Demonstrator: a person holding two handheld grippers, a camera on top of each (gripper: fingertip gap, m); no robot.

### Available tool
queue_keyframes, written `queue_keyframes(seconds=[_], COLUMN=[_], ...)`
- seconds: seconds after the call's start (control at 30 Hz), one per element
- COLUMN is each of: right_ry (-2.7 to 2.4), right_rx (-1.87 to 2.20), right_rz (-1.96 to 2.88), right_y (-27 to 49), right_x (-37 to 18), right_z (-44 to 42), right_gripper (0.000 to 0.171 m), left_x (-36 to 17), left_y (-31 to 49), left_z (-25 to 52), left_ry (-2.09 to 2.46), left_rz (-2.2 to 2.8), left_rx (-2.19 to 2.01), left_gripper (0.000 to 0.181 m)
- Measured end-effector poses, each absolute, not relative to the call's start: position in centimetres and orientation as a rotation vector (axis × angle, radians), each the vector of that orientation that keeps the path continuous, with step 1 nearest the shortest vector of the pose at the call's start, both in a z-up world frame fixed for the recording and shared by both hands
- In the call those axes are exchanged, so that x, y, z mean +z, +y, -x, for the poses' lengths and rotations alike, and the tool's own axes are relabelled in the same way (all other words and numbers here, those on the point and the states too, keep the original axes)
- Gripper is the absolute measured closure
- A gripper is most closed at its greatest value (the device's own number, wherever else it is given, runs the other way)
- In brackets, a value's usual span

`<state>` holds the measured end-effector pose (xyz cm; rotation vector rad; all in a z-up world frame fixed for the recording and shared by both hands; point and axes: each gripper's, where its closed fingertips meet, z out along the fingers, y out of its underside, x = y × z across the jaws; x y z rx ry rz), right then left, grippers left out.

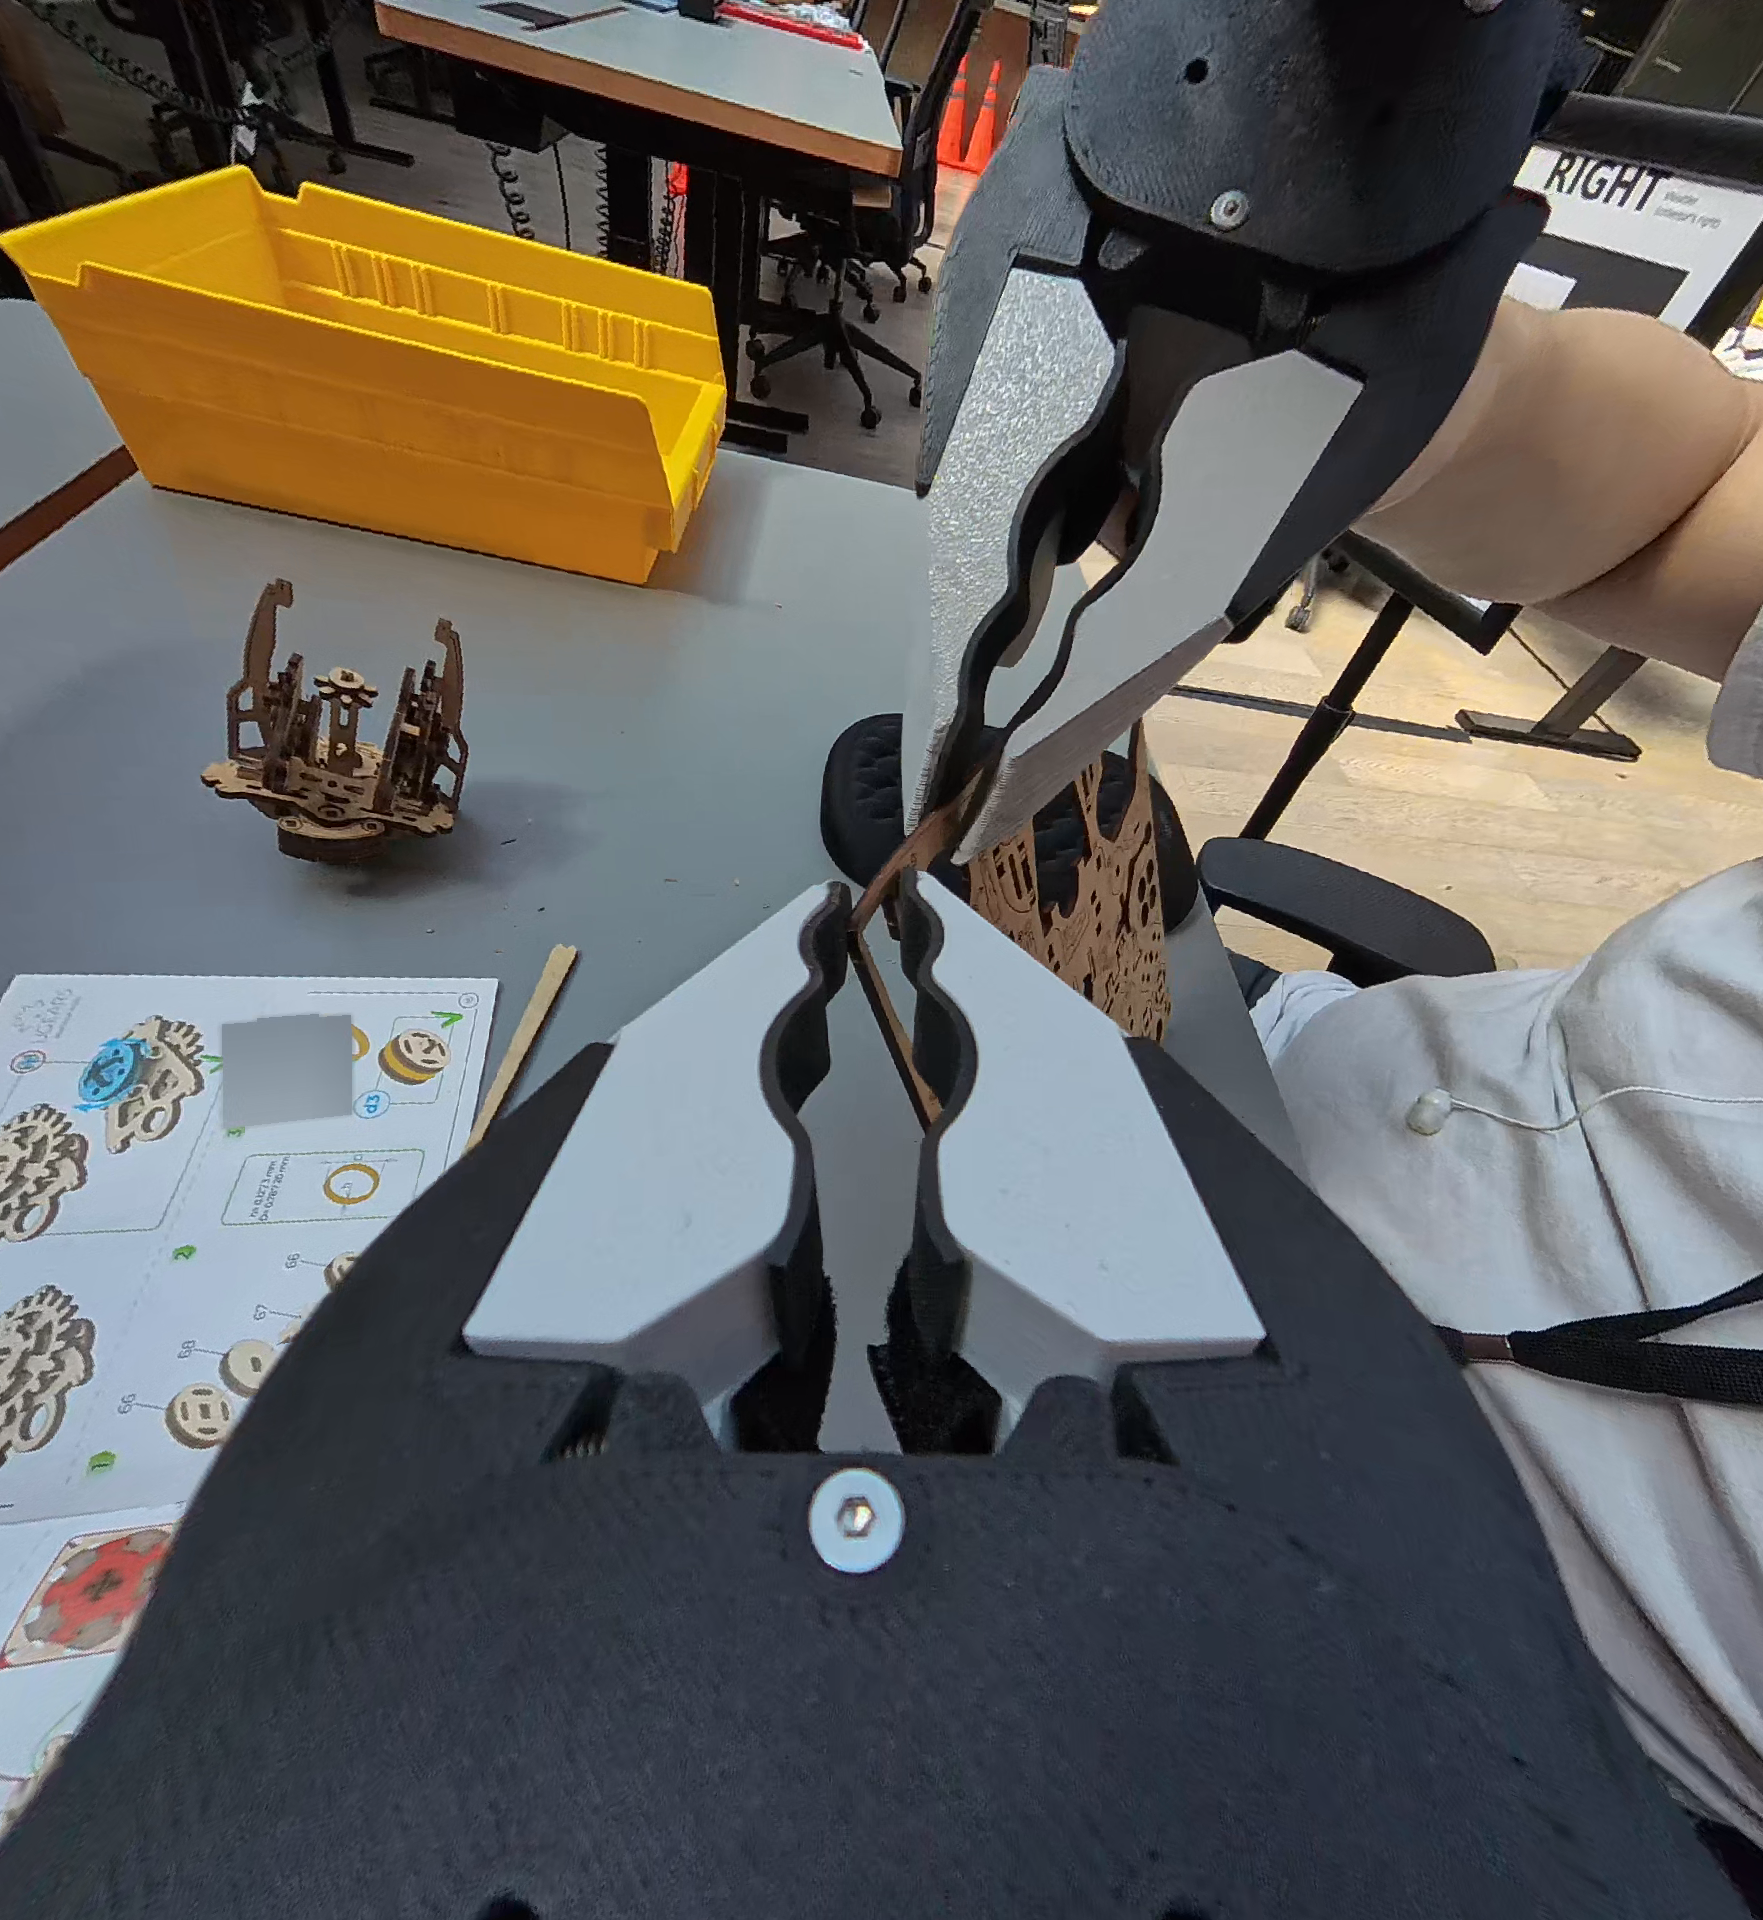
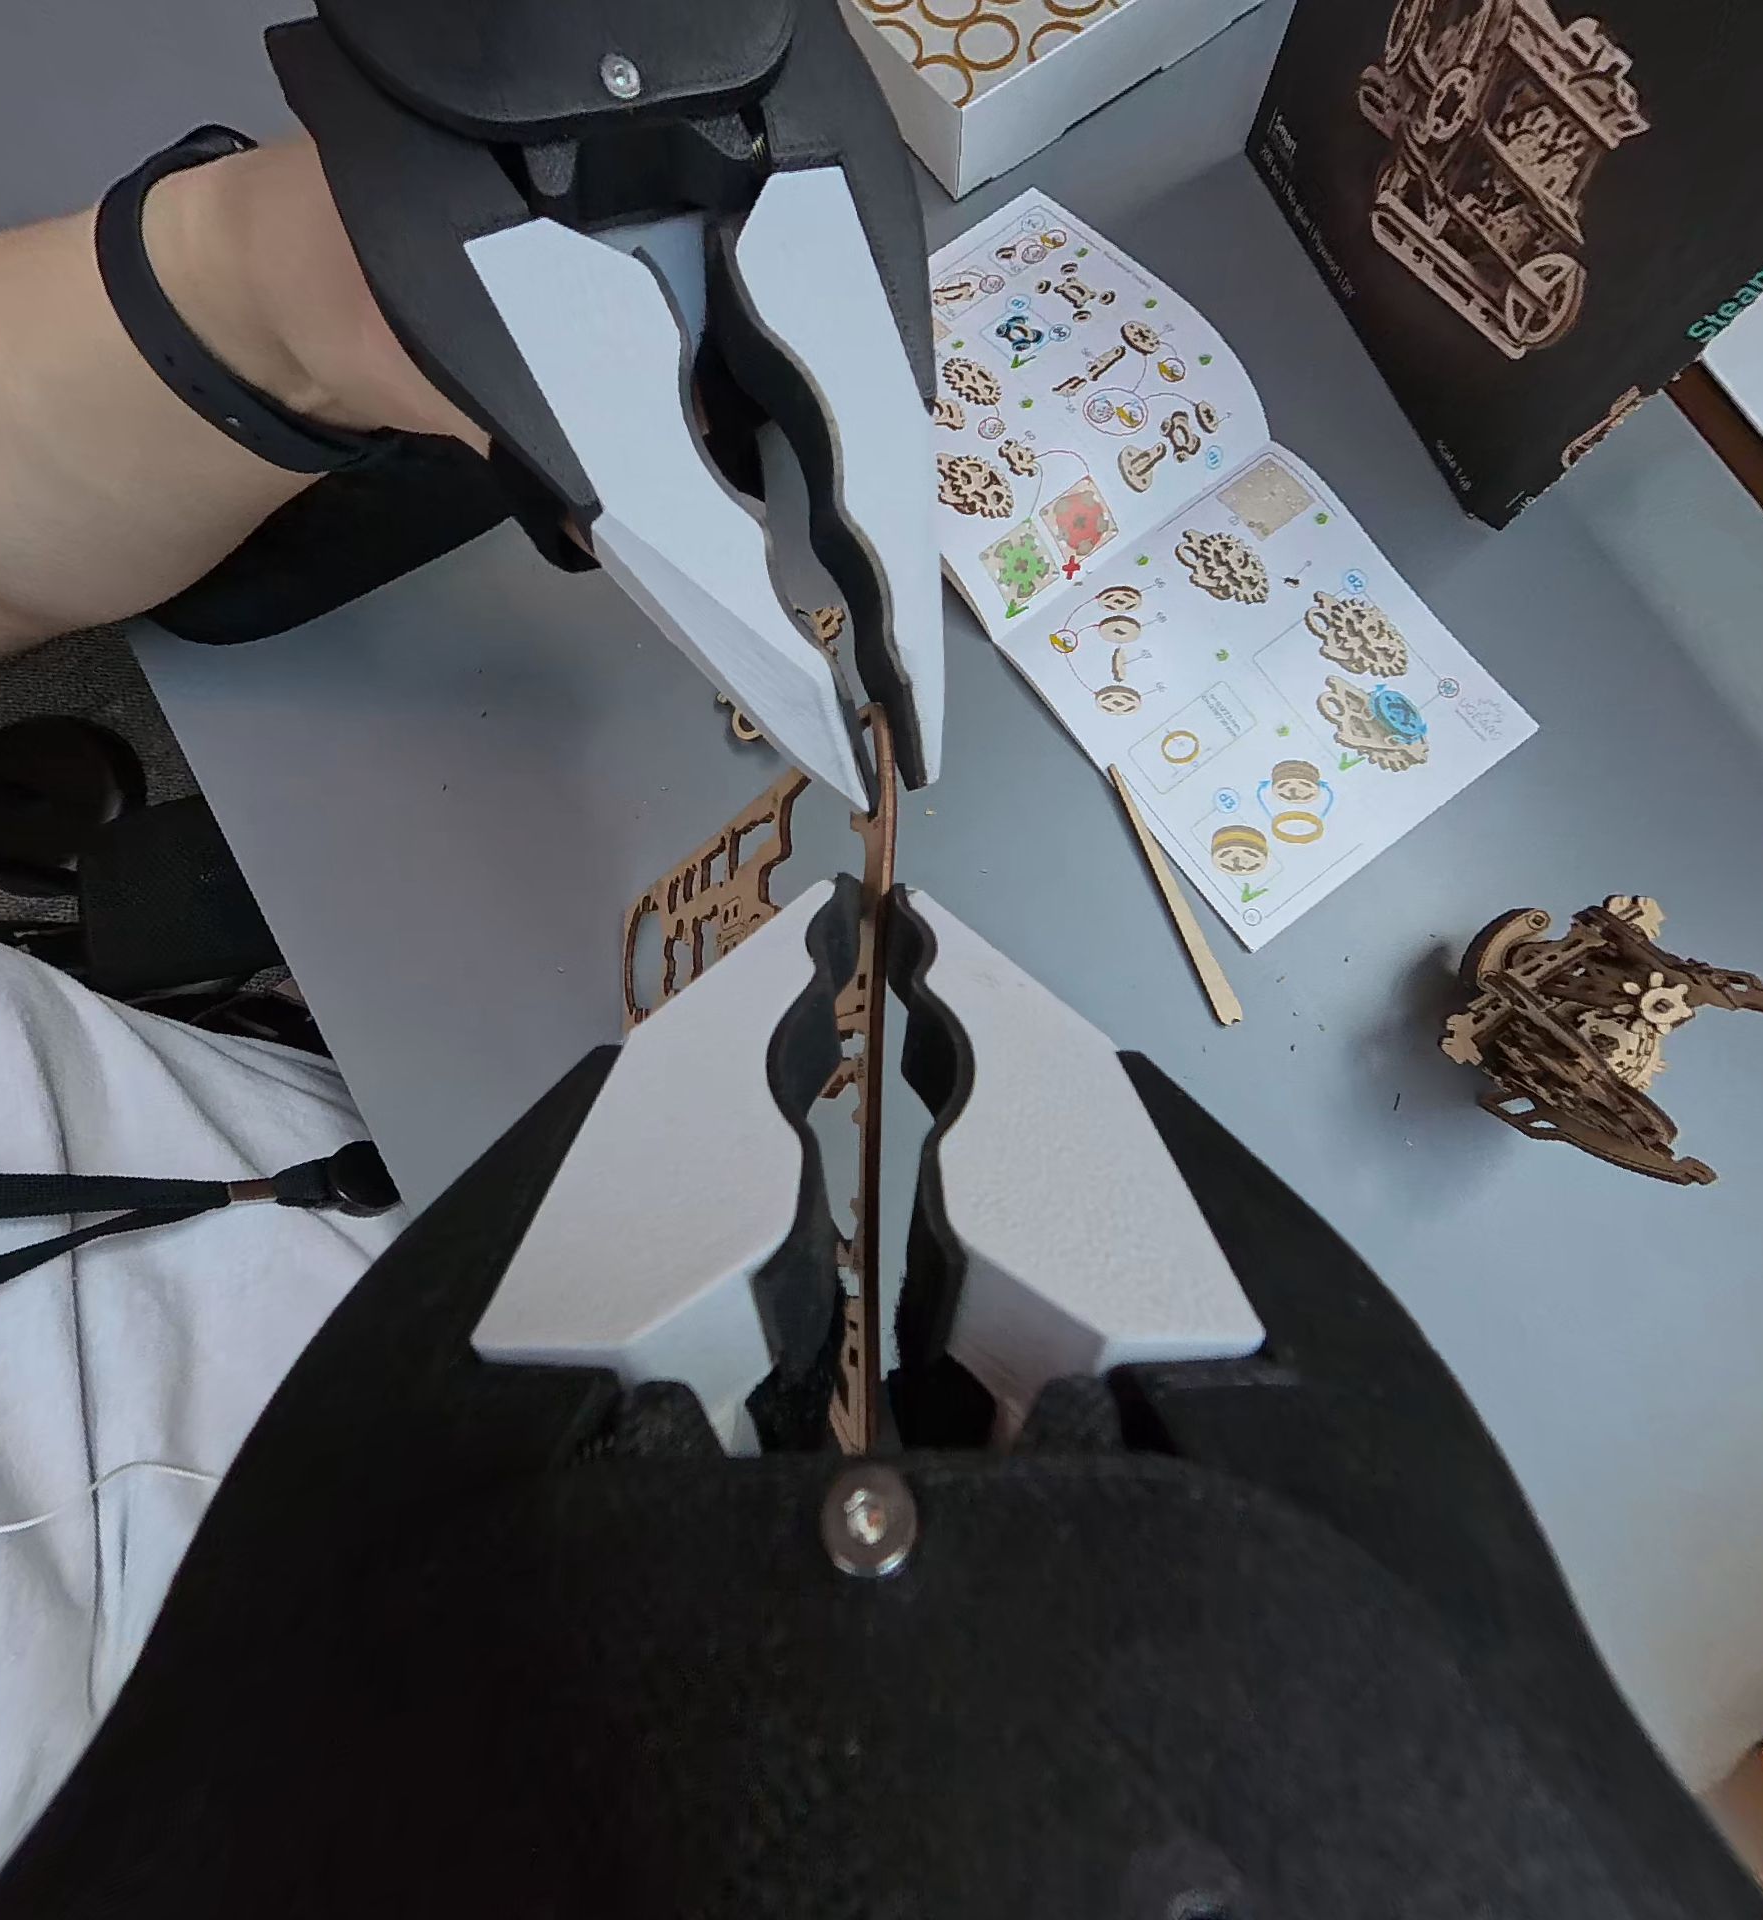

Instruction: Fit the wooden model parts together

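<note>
Separation of a small part from the laser-cut wooden sheet appears to be the step in hand. The right gripper is clamped on the sheet, which stands edge-on between its fingers above the counter edge. The left gripper is closed on a narrow wooden strip projecting from the sheet's far end; in the left wrist view that strip bends between the two grippers.

Procedure, as a judgement:
1. Keep the right gripper firm and motionless; it serves as the vice.
2. Work the strip with the left gripper in small rocking motions across the sheet's plane, not by pulling lengthwise.
3. Keep the grip near the joint so the thin wood does not snap mid-length.

Risk: the strip is slender and already flexed; abrupt twisting could break it.

The partly built wooden model stands well apart on the counter, beside the instruction booklet, ready to receive the freed part.
</note>
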<state>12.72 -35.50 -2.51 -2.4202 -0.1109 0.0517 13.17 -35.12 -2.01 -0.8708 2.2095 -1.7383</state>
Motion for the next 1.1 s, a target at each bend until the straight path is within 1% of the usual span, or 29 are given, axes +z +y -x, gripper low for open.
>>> queue_keyframes(seconds=[0.07, 0.17, 0.9, 1.1], right_ry=[-0.102, -0.076, -0.056, -0.017], right_rx=[0.127, 0.217, 0.257, 0.233], right_rz=[2.417, 2.382, 2.367, 2.371], right_y=[-35.6, -35.5, -35.7, -35.5], right_x=[-2.3, -1.8, -2.4, -2.7], right_z=[-12.6, -12.5, -12.5, -12.9], right_gripper=[0.167, 0.168, 0.167, 0.167], left_x=[-1.5, -0.9, -1.7, -2.2], left_y=[-35.2, -35.1, -35.1, -34.9], left_z=[-13.0, -13.0, -12.8, -13.4], left_ry=[2.175, 2.146, 2.189, 2.187], left_rz=[0.791, 0.804, 0.866, 0.918], left_rx=[-1.76, -1.839, -1.887, -1.785], left_gripper=[0.174, 0.174, 0.174, 0.173])
